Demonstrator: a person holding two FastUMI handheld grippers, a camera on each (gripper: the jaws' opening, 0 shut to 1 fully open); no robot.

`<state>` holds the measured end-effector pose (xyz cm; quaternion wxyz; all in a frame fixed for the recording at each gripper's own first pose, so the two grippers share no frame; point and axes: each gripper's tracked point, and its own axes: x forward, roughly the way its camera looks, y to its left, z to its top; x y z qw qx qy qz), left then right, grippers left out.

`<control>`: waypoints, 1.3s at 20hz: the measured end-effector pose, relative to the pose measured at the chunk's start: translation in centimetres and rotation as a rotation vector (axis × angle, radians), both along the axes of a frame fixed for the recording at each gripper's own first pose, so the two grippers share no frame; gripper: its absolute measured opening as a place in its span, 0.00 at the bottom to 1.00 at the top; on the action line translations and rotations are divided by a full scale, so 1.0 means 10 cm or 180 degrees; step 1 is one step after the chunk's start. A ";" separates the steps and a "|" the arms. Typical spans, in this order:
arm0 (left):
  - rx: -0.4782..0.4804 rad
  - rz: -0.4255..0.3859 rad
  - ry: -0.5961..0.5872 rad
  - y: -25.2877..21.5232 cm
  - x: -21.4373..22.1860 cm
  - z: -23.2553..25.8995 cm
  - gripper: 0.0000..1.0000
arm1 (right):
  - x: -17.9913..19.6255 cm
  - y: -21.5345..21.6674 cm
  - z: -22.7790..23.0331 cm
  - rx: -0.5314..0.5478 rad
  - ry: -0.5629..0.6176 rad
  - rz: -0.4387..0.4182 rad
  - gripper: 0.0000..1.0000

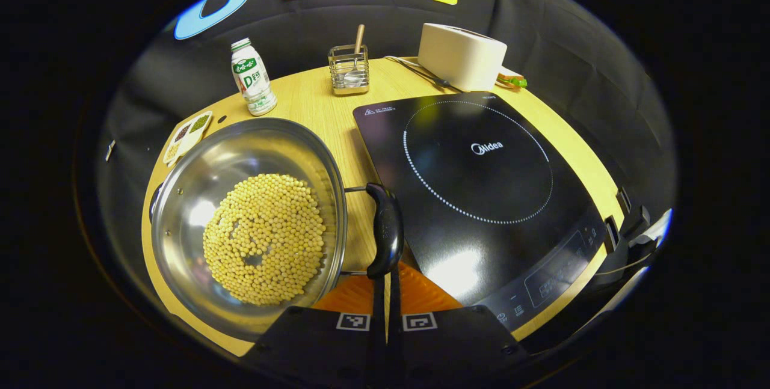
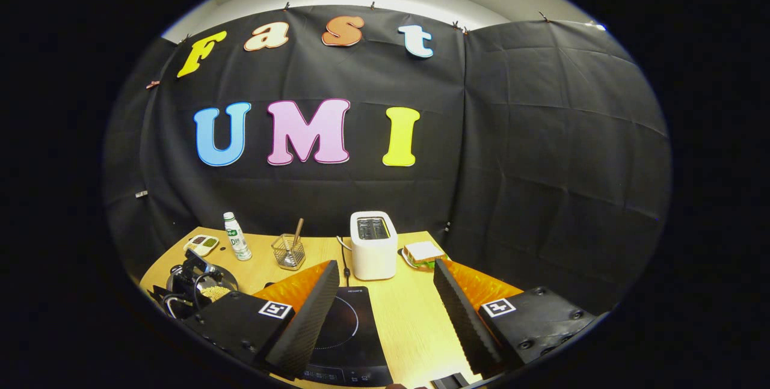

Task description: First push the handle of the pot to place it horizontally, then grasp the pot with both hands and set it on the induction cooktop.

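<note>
Bright overhead glare on cooktop (image 1: pixel 481 178); fisheye-warped edges.

In the left gripper view, the flat black glass induction cooktop (image 1: pixel 481 178) at centre right lies bare, open to approach from above. At its left edge, the steel pot of yellow beans (image 1: pixel 249 226) and its black handle (image 1: pixel 385 229) crowd the passage. Along the top stand a white plastic bottle (image 1: pixel 252 77), a wire utensil holder (image 1: pixel 349 69) and a white toaster (image 1: pixel 462 55).

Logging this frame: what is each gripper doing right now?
Left gripper: fingers closed together, tips at the pot handle, gripping nothing.
Right gripper: open, empty, above the cooktop.
</note>
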<state>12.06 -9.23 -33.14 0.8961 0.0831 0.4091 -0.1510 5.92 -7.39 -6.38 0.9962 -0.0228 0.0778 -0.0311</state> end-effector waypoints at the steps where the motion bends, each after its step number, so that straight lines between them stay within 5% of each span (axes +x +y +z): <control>1: -0.0020 0.0024 -0.0019 -0.01 0.04 0.01 0.05 | 0.00 0.01 -0.01 -0.0005 0.0012 0.0015 0.98; 26: -0.0232 0.0853 -0.0301 0.09 0.80 0.21 0.05 | 0.32 -0.15 -0.30 0.0089 0.0295 0.0339 0.98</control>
